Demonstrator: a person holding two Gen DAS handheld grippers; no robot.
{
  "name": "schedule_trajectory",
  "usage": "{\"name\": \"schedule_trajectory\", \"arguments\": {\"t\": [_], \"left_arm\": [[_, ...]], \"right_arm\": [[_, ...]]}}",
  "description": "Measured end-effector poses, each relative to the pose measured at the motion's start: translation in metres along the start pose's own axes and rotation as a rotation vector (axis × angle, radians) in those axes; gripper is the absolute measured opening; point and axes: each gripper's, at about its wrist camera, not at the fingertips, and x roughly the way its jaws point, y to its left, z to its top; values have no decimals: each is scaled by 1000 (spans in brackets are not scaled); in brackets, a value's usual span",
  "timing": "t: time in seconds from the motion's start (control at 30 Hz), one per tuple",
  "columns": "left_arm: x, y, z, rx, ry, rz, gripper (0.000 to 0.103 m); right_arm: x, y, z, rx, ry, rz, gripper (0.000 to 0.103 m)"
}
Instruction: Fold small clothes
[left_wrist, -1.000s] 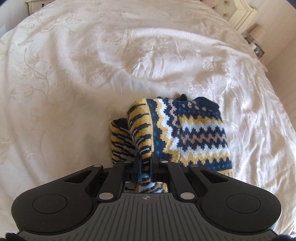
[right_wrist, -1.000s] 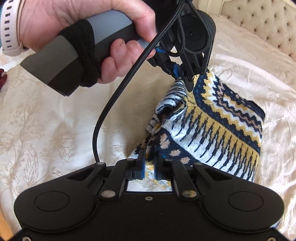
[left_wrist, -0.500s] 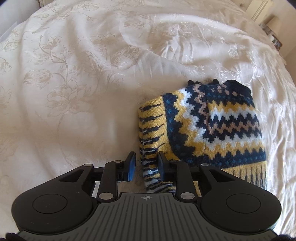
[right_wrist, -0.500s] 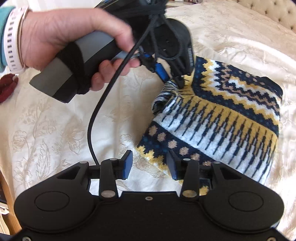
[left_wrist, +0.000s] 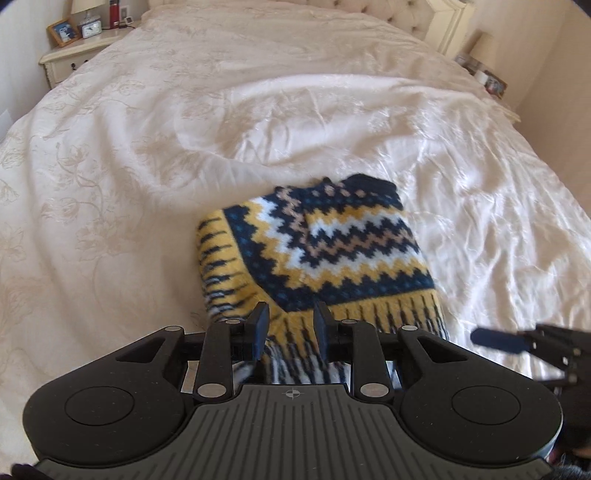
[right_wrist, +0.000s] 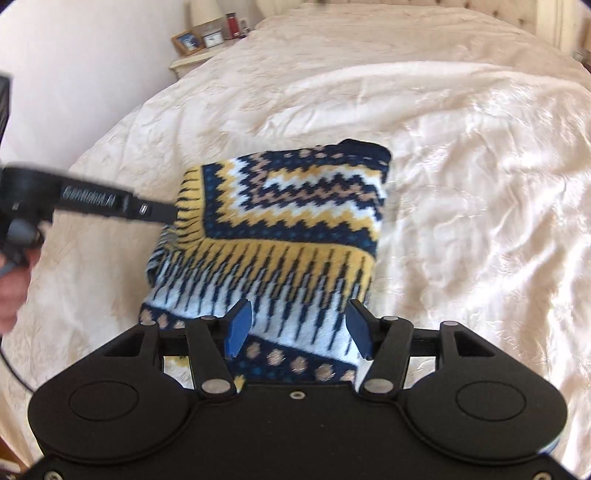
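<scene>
Folded into a compact rectangle, knitted sweater (left_wrist: 317, 251) lying near the foot of a wide bed, cream bedspread (left_wrist: 184, 129) spreading bare and rumpled on every side, with broad free room to the left, to the right and beyond toward the tufted headboard (left_wrist: 388, 11). At far left, bedside table (left_wrist: 74, 55) carrying a framed picture, a small clock and a red bottle. Left gripper (left_wrist: 290, 330) poised at the sweater's near edge, jaws parted by a moderate gap, nothing pinched between them, fabric showing through the opening; contact with the wool not clear. Right gripper (right_wrist: 299, 328) likewise at the near hem, blue-faced fingers (right_wrist: 238, 326) spread wider apart, empty, hovering over the white-and-navy band. In the right wrist view, left gripper reaching in from the left, its tip at the sweater's folded left edge, part of a hand (right_wrist: 13, 284) on the handle, blurred. Sweater thick and fuzzy, zigzag bands of navy, mustard, white and tan, with dotted navy rows and a spiked stripe. Bedspread glossy, with faint floral embroidery and soft creases.
</scene>
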Motion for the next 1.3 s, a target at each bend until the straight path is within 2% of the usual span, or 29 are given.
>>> {"name": "schedule_trajectory", "arguments": {"t": [0.1, 0.17, 0.23, 0.3, 0.43, 0.53, 0.7, 0.8, 0.9, 1.07, 1.13, 1.2, 1.3], "left_arm": [[15, -12, -14, 32, 47, -8, 26], [28, -13, -24, 33, 90, 18, 26], [42, -6, -38, 4, 162, 53, 25], [47, 3, -49, -43, 192, 44, 25], [43, 2, -55, -9, 174, 44, 25], [44, 3, -54, -20, 180, 44, 25], [45, 6, -54, -48, 182, 36, 25], [44, 5, -56, -38, 177, 34, 25], [43, 4, -57, -31, 176, 30, 26], [33, 4, -54, -64, 159, -7, 30], [22, 8, -56, -93, 143, -15, 48], [11, 12, -61, -113, 125, 0, 53], [3, 21, -66, -146, 117, 12, 54]], "right_arm": [[7, -20, 12, 77, -10, -24, 62], [13, -30, 21, 113, -13, -39, 62], [20, -40, 30, 150, -13, -49, 62], [28, -49, 39, 183, -15, -54, 62], [50, -63, 60, 218, -23, -51, 62], [71, -67, 76, 231, -23, -44, 64], [117, -64, 94, 255, 39, -29, 64], [145, -56, 99, 216, 95, -45, 64], [160, -50, 101, 180, 114, -64, 69], [156, -52, 105, 162, 107, -49, 72], [146, -56, 106, 168, 85, -39, 73], [136, -60, 105, 182, 68, -26, 73], [122, -67, 98, 200, 52, -12, 73]]}}
